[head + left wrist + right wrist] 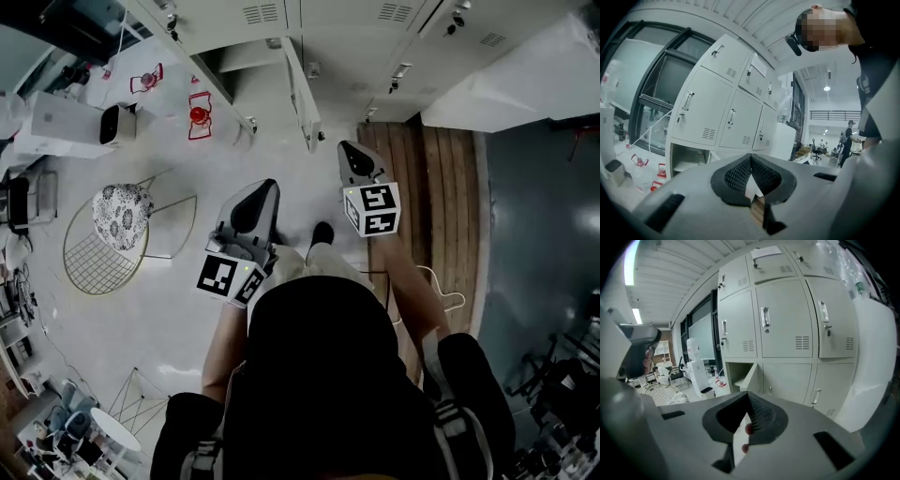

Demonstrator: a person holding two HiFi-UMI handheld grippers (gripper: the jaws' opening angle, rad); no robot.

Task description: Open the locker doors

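A bank of pale grey lockers [375, 19] stands ahead of me. One bottom locker door [302, 94] hangs open and shows its empty compartment [689, 159]; the same door [749, 376] shows in the right gripper view. The other doors [783, 319] are closed, each with a metal handle. My left gripper [262, 187] is held short of the lockers with its jaws shut on nothing [751, 159]. My right gripper [349, 150] is a little closer to the lockers, to the right of the open door, and is also shut and empty [748, 397]. Neither touches a locker.
A wire chair with a patterned cushion [122, 220] stands on the floor at left, near a white machine [56, 122] and red items [199, 114]. Wooden planks [422, 187] lie at right beside a big white block [525, 75]. A person [847, 140] stands far off.
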